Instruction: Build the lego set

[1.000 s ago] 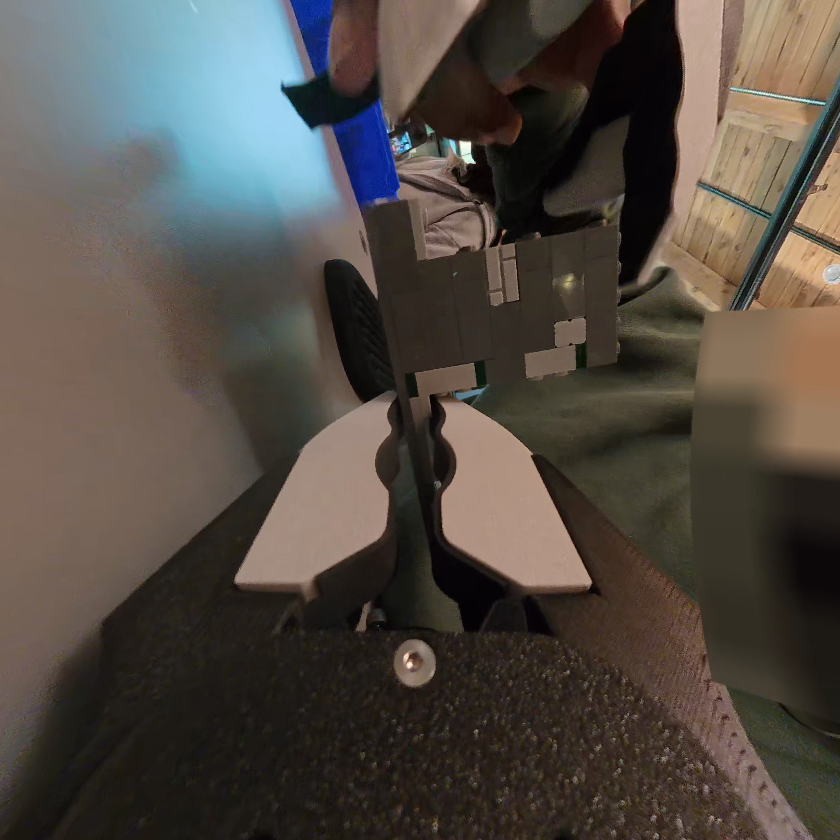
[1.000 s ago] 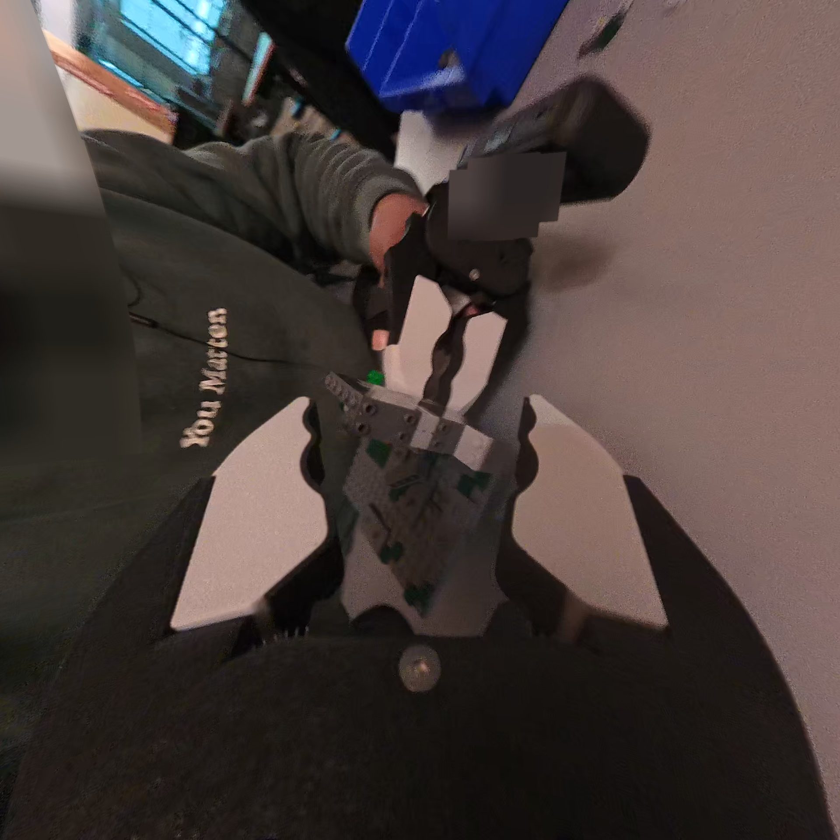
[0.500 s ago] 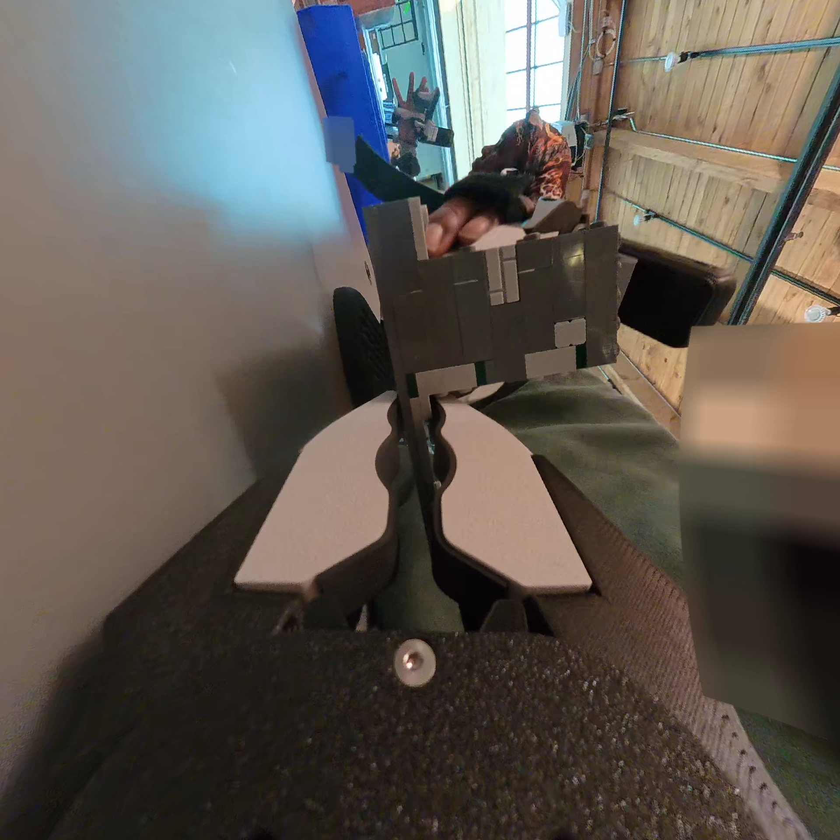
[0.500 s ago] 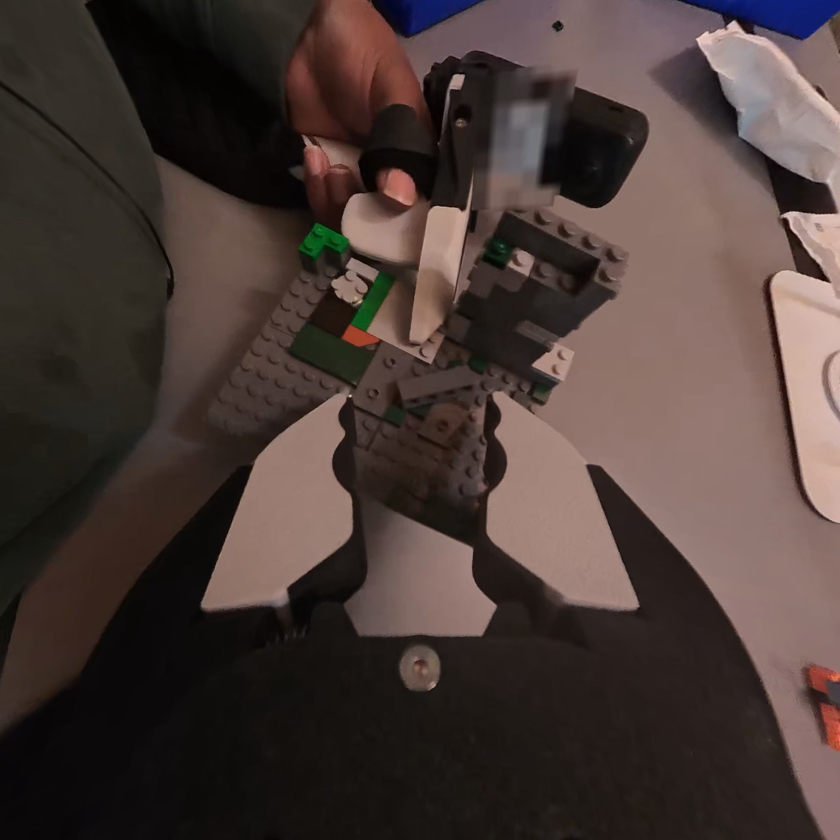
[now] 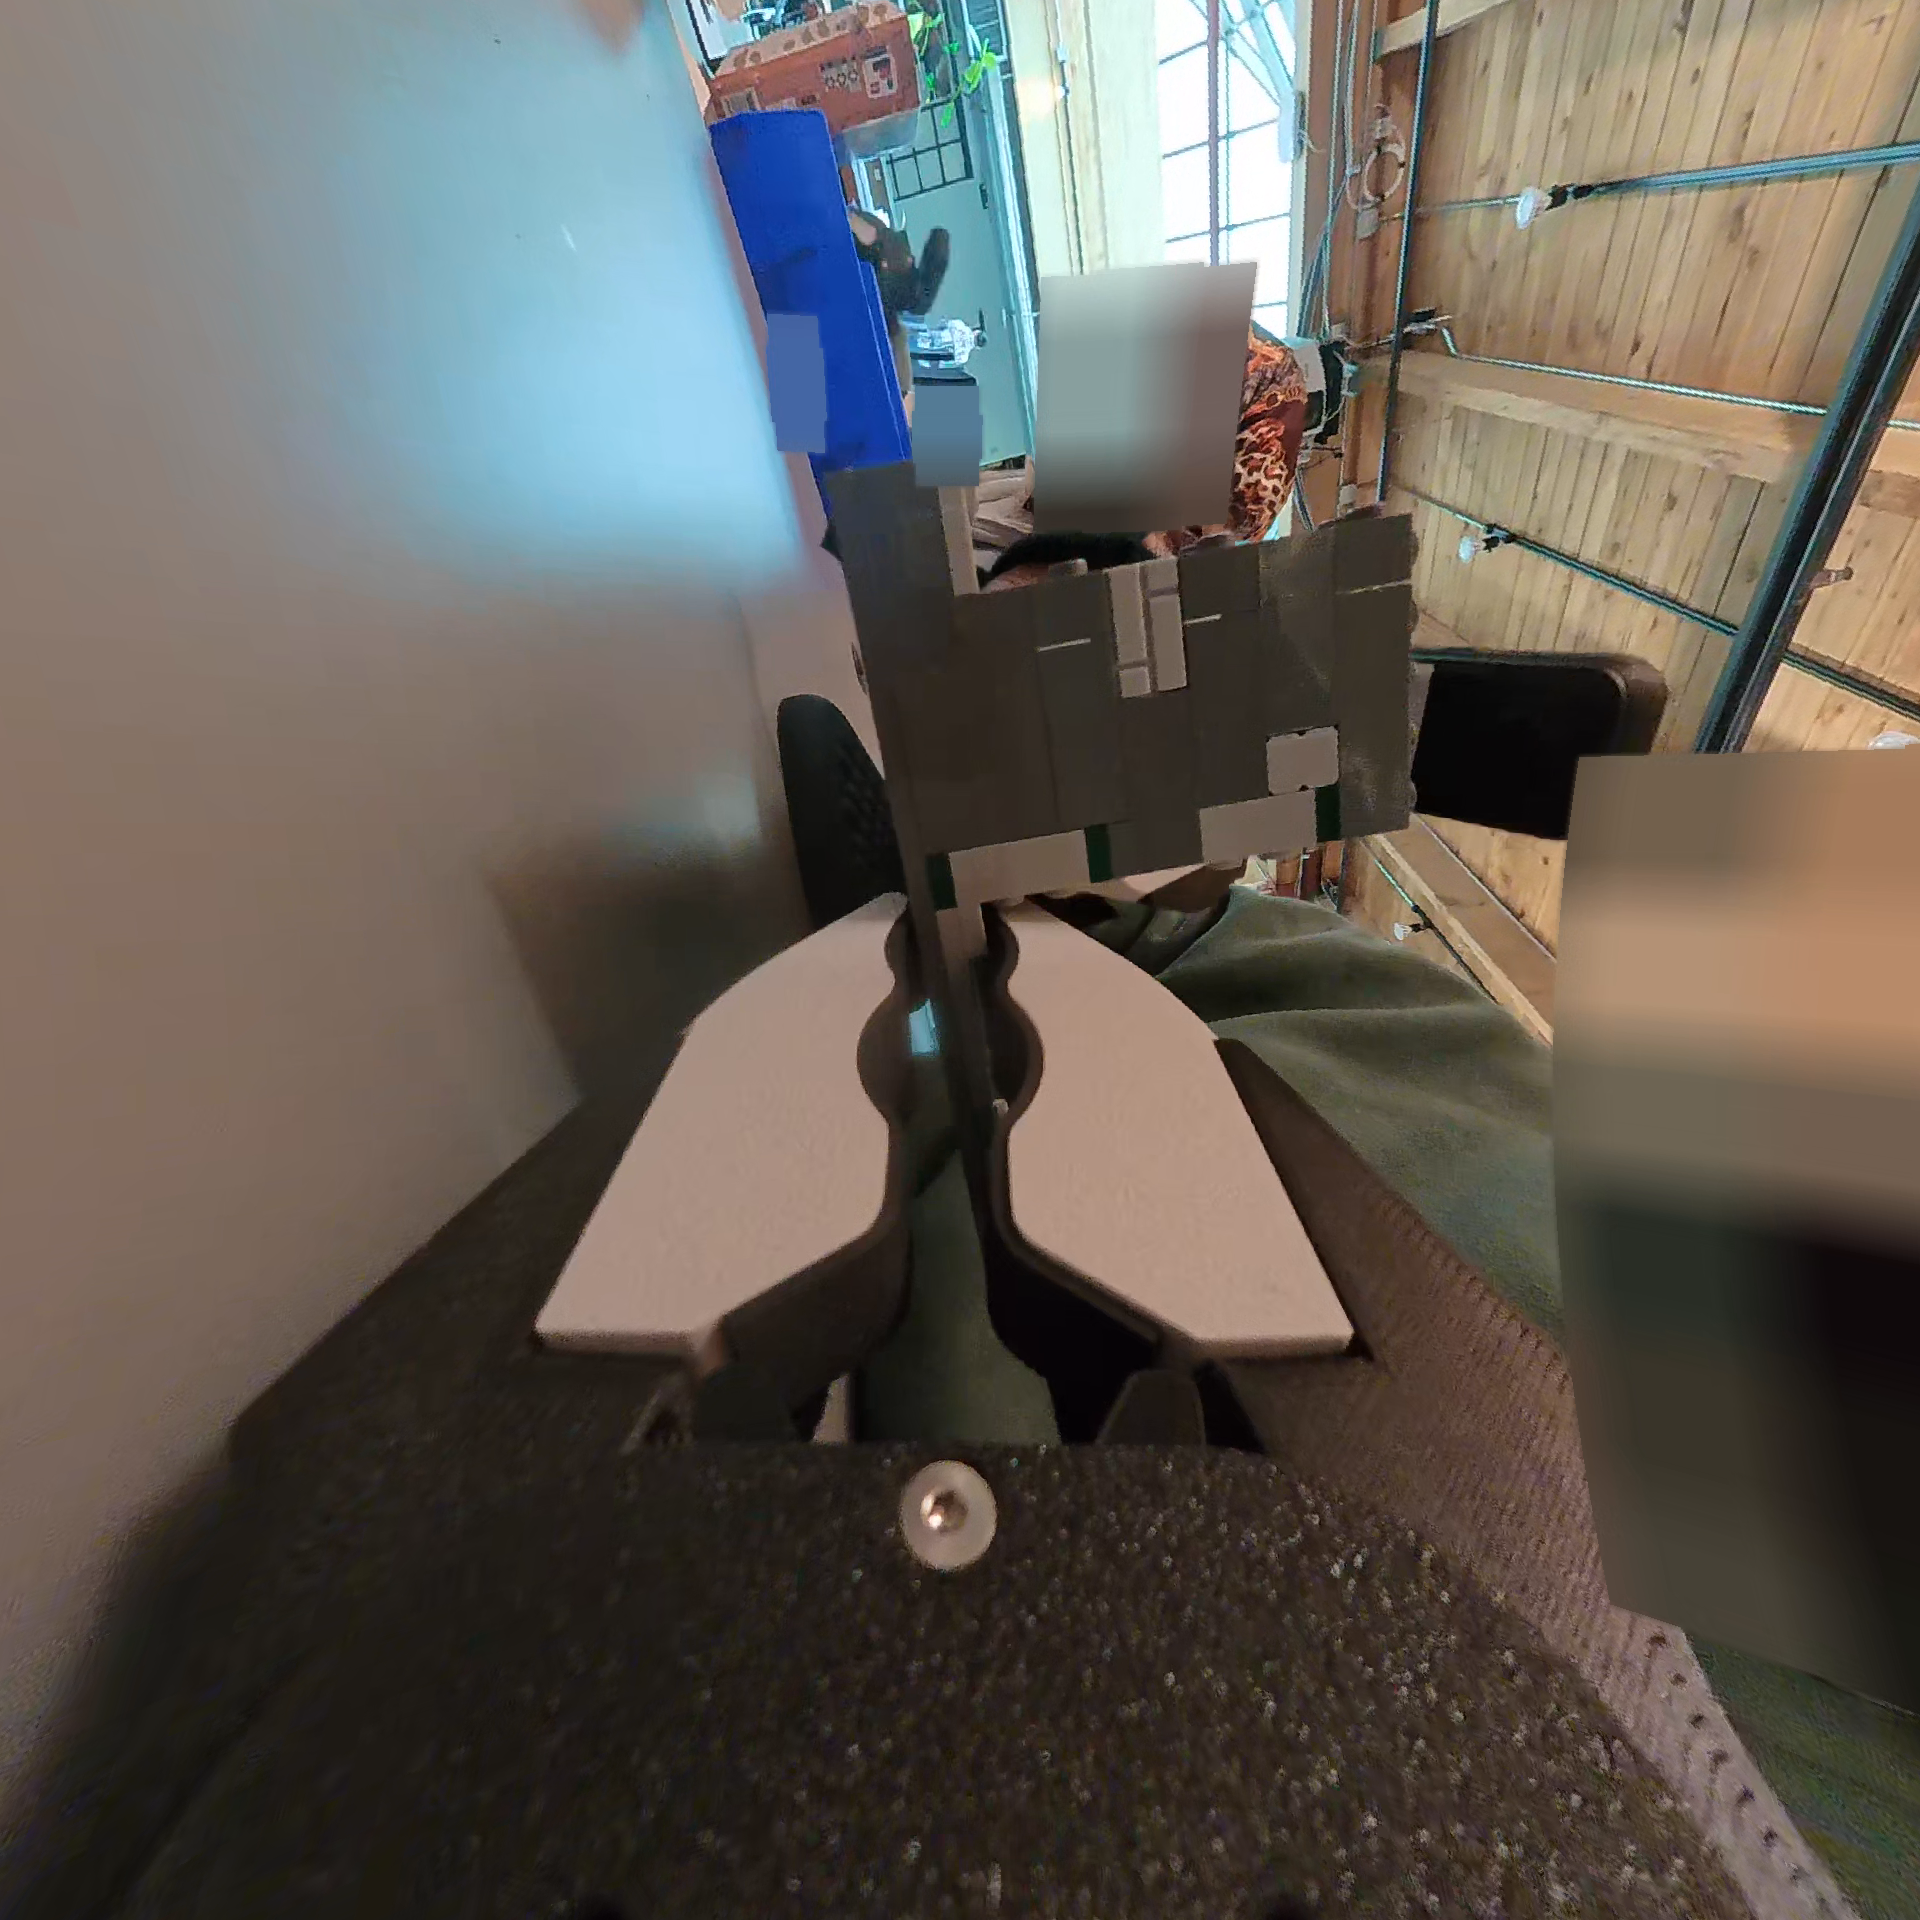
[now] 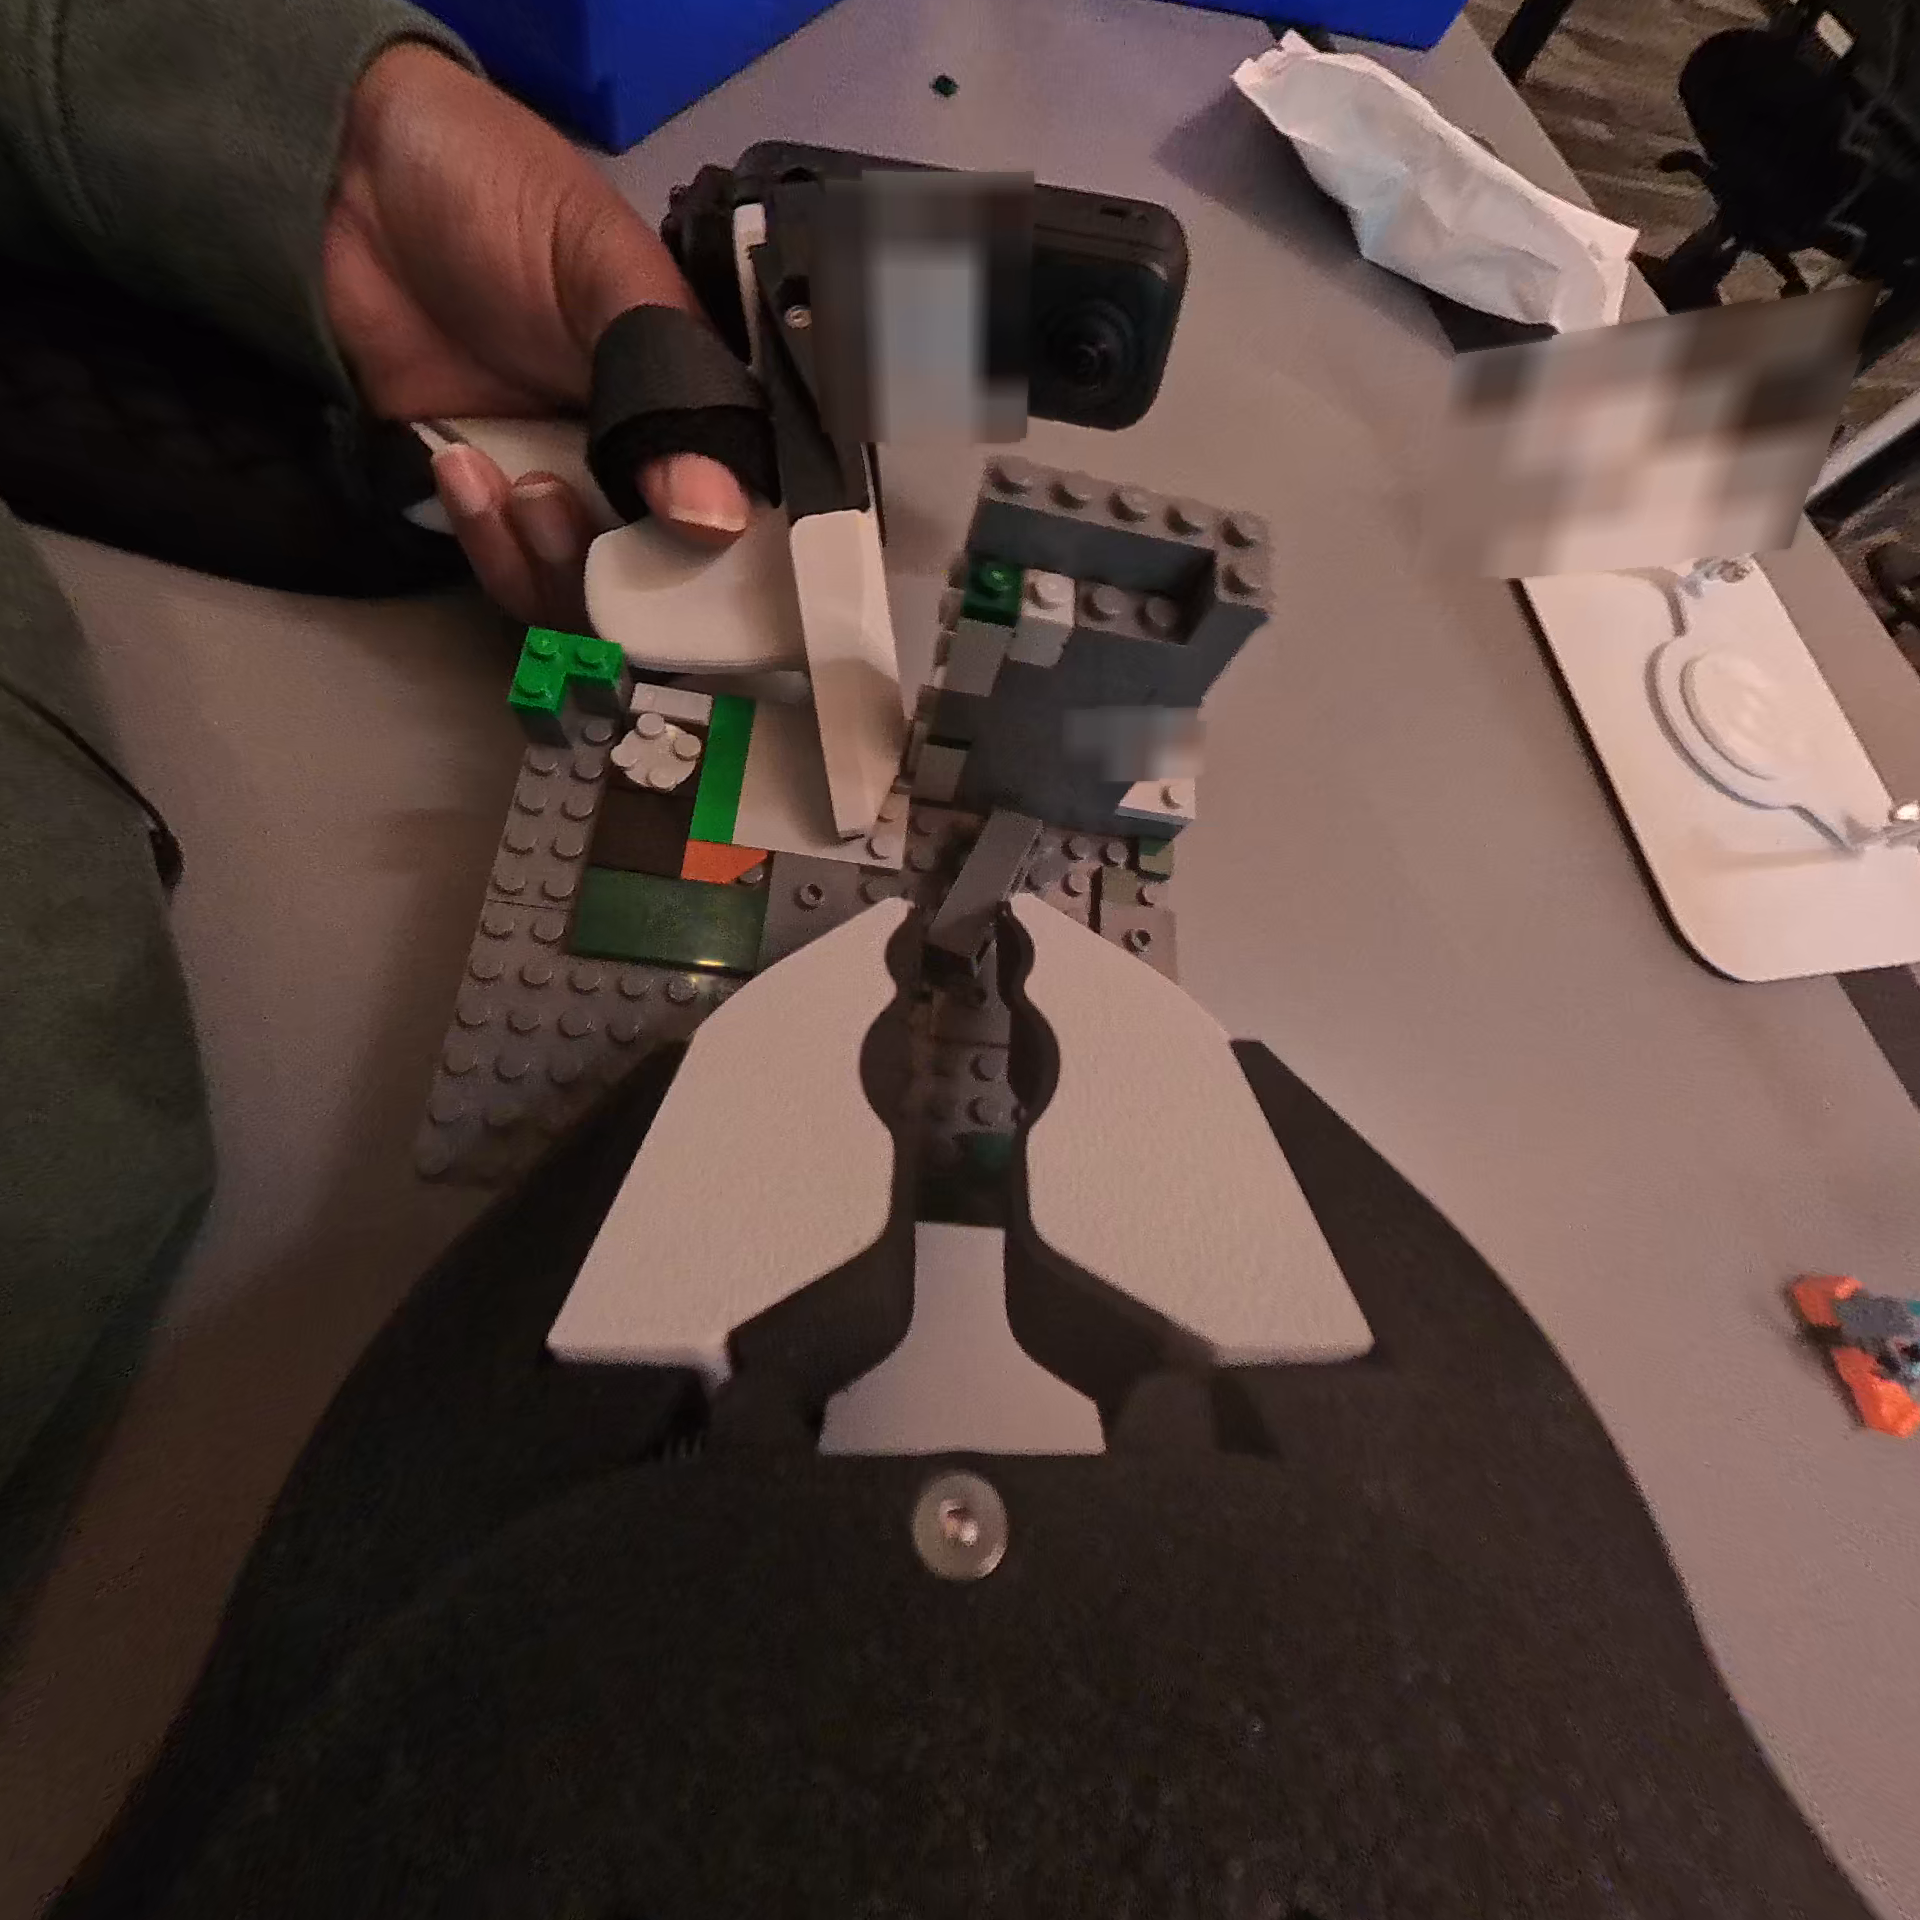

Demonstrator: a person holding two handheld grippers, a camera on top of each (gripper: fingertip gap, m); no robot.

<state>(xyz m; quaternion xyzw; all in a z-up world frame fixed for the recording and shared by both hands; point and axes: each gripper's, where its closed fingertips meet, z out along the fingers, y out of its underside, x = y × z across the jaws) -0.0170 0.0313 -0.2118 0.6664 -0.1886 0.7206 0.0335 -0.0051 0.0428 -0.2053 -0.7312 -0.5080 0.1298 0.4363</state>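
Since half a second ago your right gripper has closed from spread to pinched on a dark grey bar.

That bar leans up against the grey wall on the baseplate, which lies flat on the table. Your left gripper is clenched on the wall's edge — its white fingers reach down onto the plate, your hand behind them.

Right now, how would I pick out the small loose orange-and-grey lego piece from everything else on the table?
Start at the grey table and the big grey studded lego baseplate build in the middle. Look far right, near the table's edge, below the white moulded tray. The small orange-and-grey lego piece lies there alone, detached from the build.
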